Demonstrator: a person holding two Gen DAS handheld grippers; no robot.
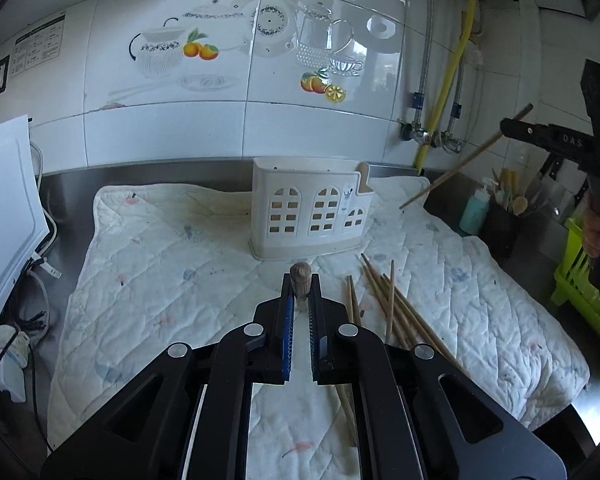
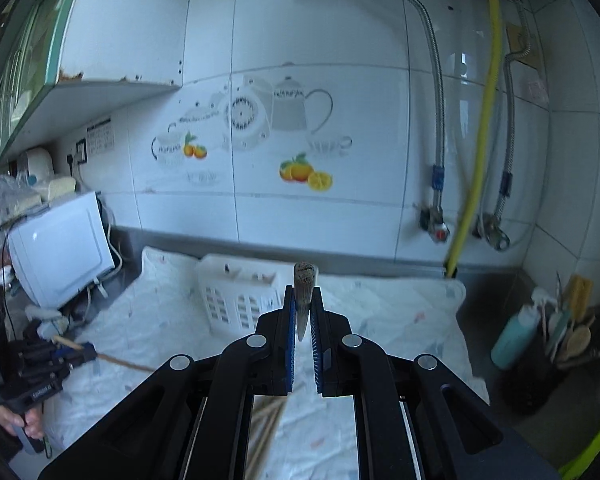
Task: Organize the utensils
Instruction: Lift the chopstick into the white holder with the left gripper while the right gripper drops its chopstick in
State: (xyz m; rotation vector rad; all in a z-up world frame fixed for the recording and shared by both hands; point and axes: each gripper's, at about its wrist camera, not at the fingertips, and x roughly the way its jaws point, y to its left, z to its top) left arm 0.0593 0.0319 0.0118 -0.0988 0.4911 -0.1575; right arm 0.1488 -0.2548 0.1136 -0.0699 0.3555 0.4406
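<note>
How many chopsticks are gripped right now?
2: left chopstick in the left gripper, right chopstick in the right gripper. More loose chopsticks lie on the cloth, some possibly hidden.

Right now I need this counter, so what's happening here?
A person is sorting chopsticks. Each claw, left and right, is shut on one chopstick, lifted above the cloth. More chopsticks lie loose there. The white holder stands behind, apparently empty.

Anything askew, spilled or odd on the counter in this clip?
Loose chopsticks lie scattered and crossing on the quilted cloth right of the white utensil holder, which looks empty. The cloth bears a brownish stain beside the holder.
</note>
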